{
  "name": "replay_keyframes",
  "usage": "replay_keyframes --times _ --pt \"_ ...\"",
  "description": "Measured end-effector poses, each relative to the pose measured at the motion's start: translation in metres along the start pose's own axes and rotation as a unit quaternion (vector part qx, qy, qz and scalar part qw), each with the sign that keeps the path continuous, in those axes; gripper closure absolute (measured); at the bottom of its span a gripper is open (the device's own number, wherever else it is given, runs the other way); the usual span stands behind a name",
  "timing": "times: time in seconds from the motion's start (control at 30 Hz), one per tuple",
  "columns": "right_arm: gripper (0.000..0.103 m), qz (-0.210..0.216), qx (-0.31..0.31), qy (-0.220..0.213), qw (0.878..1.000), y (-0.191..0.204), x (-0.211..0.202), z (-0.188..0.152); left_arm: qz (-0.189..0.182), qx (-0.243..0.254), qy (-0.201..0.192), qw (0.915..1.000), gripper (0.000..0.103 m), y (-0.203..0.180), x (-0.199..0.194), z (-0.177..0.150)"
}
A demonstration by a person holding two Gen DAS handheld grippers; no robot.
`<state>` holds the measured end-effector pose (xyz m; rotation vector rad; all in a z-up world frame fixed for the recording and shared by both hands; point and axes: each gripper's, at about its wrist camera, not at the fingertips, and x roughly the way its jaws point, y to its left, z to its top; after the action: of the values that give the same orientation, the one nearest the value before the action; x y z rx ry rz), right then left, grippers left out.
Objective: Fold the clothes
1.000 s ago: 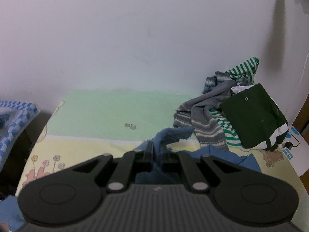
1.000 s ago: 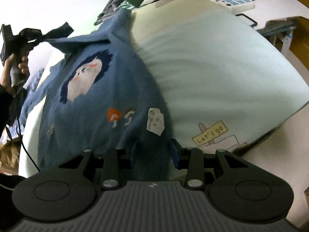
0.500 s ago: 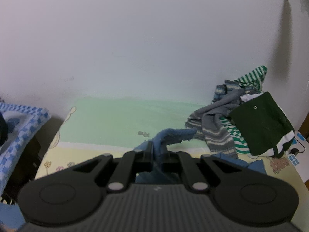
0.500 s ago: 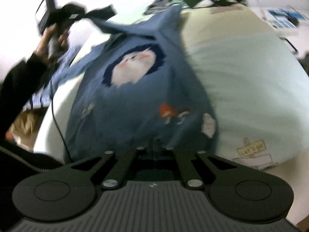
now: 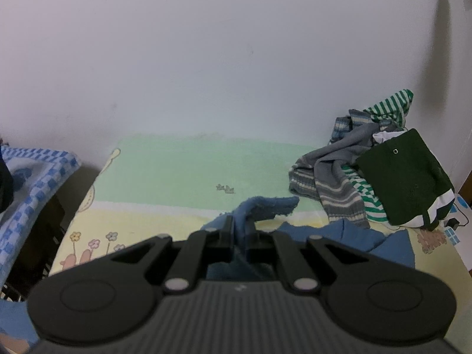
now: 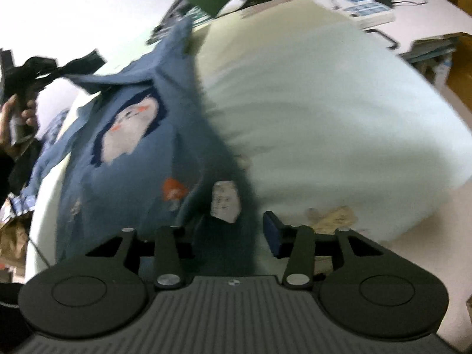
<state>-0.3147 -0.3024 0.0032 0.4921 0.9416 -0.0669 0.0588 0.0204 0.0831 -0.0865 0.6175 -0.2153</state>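
Observation:
A blue knit sweater [image 6: 132, 162] with a white animal patch lies spread over the bed [image 6: 324, 103]. My left gripper [image 5: 240, 230] is shut on its sleeve end [image 5: 265, 206], held raised above the bed. The right wrist view shows that same gripper [image 6: 26, 67] at the far left in a person's hand [image 6: 17, 112], with the cloth stretched from it. At the near hem, where a white label [image 6: 224, 200] hangs, sits my right gripper [image 6: 233, 227]. Its jaws are opening, the hem lies between them, and the blue right pad [image 6: 271, 230] stands clear of the cloth. This view is blurred.
A pile of striped grey and green clothes [image 5: 348, 177] with a dark green garment [image 5: 404, 177] sits at the bed's far right against the white wall. A blue-checked cloth [image 5: 38, 171] lies off the left side. A white table with devices [image 6: 368, 3] stands beyond the bed.
My right gripper's jaws closed on the hem half a second ago and now stand apart again, and its view swung left and back. My left gripper keeps its hold on the sleeve end.

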Motion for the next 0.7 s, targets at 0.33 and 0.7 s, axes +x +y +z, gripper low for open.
replay_keyframes --times 0.33,0.7 --pt "0.096 -0.013 -0.124 -0.019 0.992 0.045 -0.025 0.006 0.02 0.002 -0.025 0.9995 0.099 0.012 -0.01 0.007" --pt "0.078 0.113 -0.156 0.088 0.977 0.07 -0.022 -0.002 0.038 0.0 -0.004 0.9993 0.099 0.039 0.001 0.0"
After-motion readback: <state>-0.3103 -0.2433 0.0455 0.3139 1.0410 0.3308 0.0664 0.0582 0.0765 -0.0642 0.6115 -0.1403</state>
